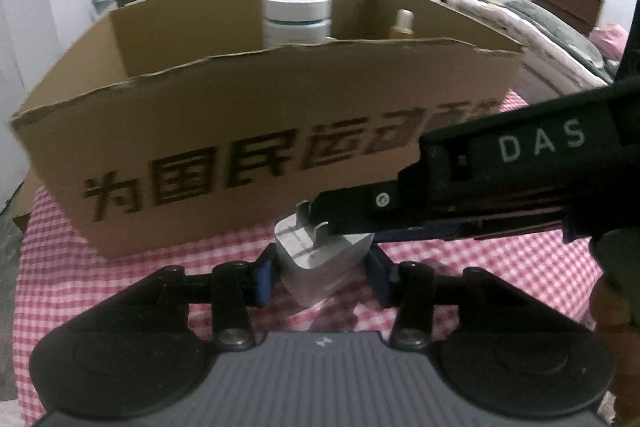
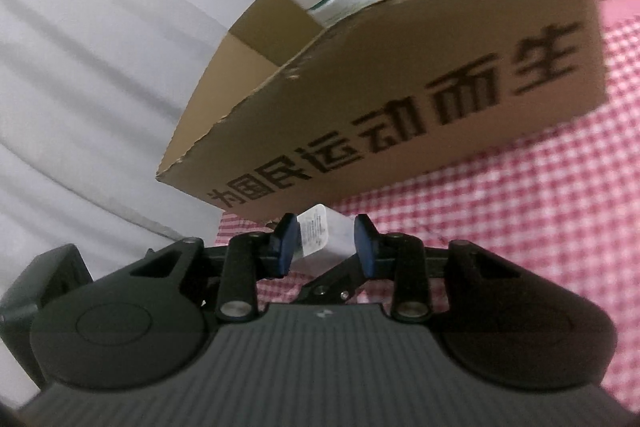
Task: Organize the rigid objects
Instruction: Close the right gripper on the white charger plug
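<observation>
Both tools are clamping one white plug adapter (image 1: pixel 320 259), left tool (image 1: pixel 320 275) on its body, right tool (image 2: pixel 326 241) crossing from the right; prongs pointing up, cardboard box (image 1: pixel 256 131) sitting just beyond on the checked cloth (image 1: pixel 500 267).

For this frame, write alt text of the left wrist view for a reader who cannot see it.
A white plug adapter, prongs up, sits between the left gripper pads while the right gripper reaches in from the right over its top. Behind stands an open cardboard box holding a white jar and a dropper bottle, on a red checked cloth.
</observation>
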Action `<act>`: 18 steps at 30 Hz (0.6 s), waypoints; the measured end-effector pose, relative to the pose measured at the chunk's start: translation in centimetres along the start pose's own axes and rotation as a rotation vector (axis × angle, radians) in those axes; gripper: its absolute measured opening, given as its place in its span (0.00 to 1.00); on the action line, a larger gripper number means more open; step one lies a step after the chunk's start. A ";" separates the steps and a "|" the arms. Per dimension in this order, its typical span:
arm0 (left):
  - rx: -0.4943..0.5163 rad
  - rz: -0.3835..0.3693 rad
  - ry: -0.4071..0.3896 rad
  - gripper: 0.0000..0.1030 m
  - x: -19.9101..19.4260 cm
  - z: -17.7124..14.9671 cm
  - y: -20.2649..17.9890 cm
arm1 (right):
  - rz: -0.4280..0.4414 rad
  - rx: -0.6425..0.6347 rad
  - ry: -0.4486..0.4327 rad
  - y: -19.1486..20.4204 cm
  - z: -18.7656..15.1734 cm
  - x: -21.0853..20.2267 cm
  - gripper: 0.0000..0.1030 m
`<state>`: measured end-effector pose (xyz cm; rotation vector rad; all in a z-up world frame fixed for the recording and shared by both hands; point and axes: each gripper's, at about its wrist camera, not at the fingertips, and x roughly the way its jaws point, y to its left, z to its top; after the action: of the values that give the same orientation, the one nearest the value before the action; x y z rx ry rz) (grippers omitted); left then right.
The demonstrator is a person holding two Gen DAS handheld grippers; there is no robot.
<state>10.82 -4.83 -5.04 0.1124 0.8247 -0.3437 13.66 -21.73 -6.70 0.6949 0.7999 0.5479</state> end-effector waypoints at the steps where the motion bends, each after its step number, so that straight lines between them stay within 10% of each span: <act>1: 0.009 -0.005 0.001 0.46 0.1 0.0 -0.5 | -0.004 0.003 -0.007 -0.2 -0.1 -0.4 0.30; 18: 0.067 -0.006 0.006 0.46 0.1 -0.2 -3.1 | -0.021 0.034 -0.046 -1.7 -0.7 -2.5 0.31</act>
<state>9.73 -7.72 -5.15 0.1738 0.8194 -0.3774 12.00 -24.27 -7.16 0.7274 0.7742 0.4985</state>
